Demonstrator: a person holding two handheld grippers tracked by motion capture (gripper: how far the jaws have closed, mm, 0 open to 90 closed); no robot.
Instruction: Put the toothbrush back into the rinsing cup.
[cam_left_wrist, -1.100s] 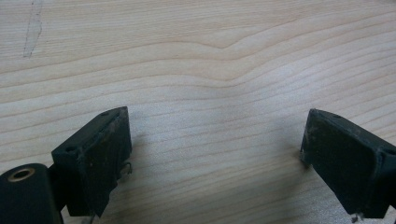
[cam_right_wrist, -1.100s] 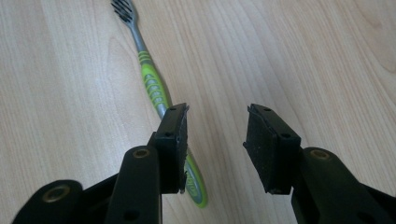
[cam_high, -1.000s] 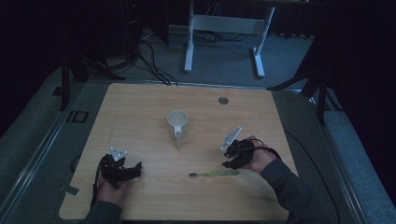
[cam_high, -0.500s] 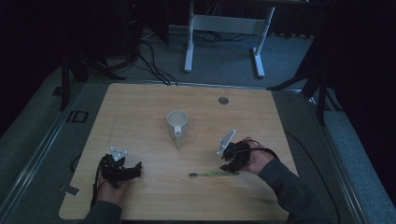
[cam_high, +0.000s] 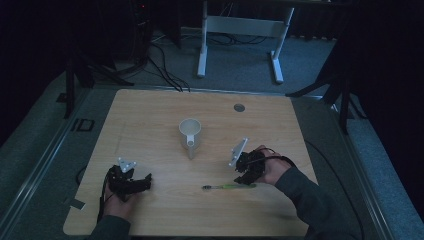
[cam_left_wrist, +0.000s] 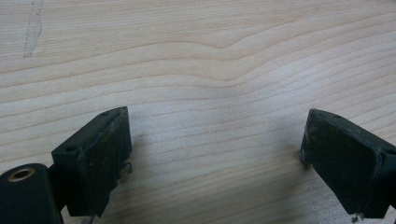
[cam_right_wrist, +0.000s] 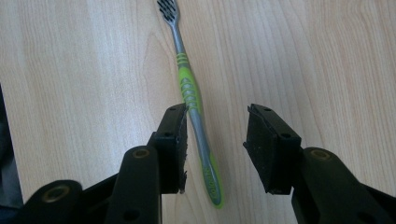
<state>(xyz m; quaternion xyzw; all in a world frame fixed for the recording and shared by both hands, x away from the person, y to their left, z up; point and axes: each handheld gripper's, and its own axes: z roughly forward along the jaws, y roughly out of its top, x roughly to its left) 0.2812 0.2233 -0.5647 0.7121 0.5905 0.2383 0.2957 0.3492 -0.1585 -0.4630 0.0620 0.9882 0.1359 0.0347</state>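
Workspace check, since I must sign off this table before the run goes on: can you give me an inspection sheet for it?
Surface: wooden table, bare grain, a small round grey disc near the far edge.
Job's things: green and grey toothbrush flat on the table; white mug upright at the middle.
Clutter: nothing seen.
Grippers: right gripper open, its jaws either side of the toothbrush handle, pads not pressing; left gripper open over bare wood.
Cables: black cable trailing from the right gripper; more cables on the floor beyond.
Surroundings: dark room, white frame legs behind the table.
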